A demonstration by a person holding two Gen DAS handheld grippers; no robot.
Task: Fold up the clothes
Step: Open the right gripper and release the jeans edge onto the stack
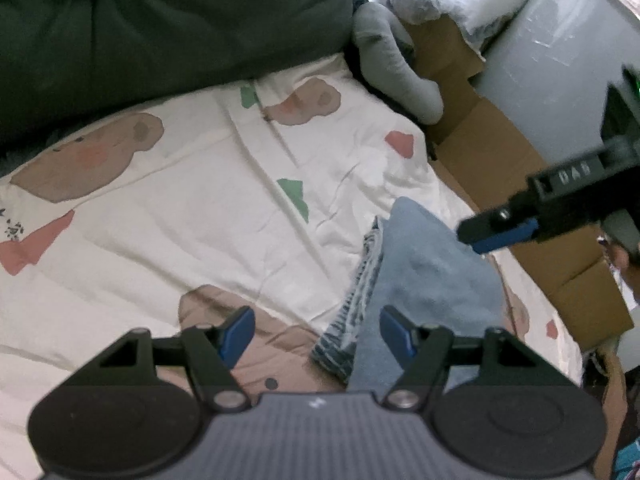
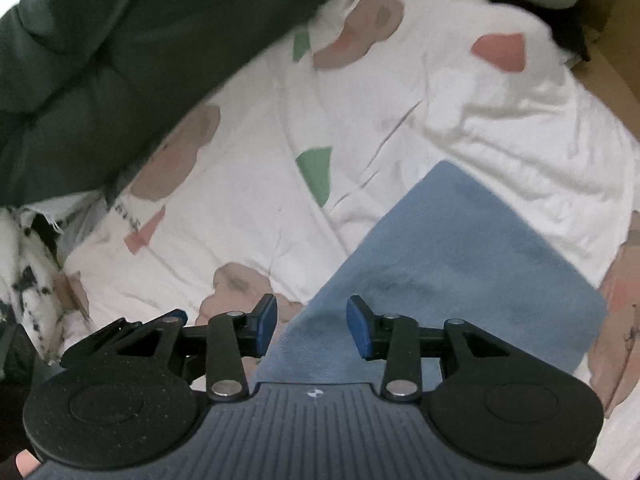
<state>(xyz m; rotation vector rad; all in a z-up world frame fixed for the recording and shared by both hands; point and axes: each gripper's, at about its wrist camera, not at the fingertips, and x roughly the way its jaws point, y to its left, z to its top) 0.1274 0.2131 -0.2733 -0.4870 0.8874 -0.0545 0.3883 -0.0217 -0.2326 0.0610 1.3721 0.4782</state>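
Observation:
A folded light-blue garment (image 1: 424, 276) (image 2: 460, 256) lies flat on the bed, with a blue-and-white striped layer (image 1: 360, 300) showing along its left edge. My left gripper (image 1: 316, 334) stands open low over the garment's near left edge; its pads touch nothing. My right gripper (image 2: 313, 324) is open just above the garment's near corner, with the cloth lying loose below its pads. In the left wrist view the right gripper (image 1: 496, 232) hangs over the garment's right side, one blue pad showing.
The bed has a white sheet (image 1: 160, 220) (image 2: 400, 120) printed with brown bears. A dark green duvet (image 1: 160, 20) (image 2: 80, 60) is piled at the far side. Cardboard boxes (image 1: 500, 140), a grey soft item (image 1: 392, 68) and a plastic-wrapped pack (image 1: 560, 60) line the right edge.

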